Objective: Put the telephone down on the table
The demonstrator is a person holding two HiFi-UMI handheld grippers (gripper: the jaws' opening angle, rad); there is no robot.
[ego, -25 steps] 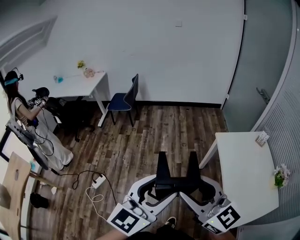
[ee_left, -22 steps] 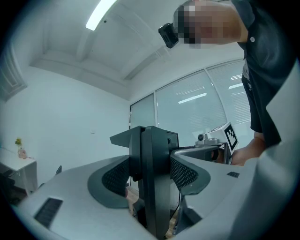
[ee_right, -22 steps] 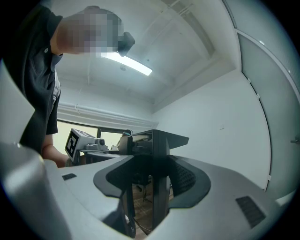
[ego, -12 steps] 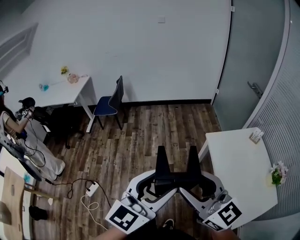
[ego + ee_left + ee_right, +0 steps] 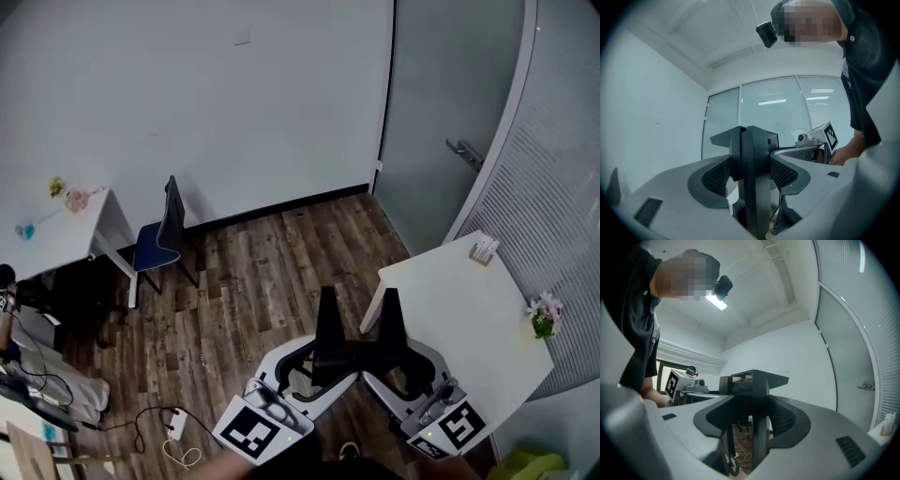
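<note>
White table [image 5: 450,319] middle bare; flowers [image 5: 542,315], small box [image 5: 484,249] at edges.

- Left gripper [image 5: 314,367] sits low at the left and angles inward, its jaws clamped on the black telephone [image 5: 349,354].
- Right gripper [image 5: 392,367] mirrors it from the right, its jaws clamped on the same telephone.

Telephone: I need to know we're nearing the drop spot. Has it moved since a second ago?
Yes: rightward, toward the white table. The telephone now overlaps its left corner; earlier, floor showed between them.
</note>
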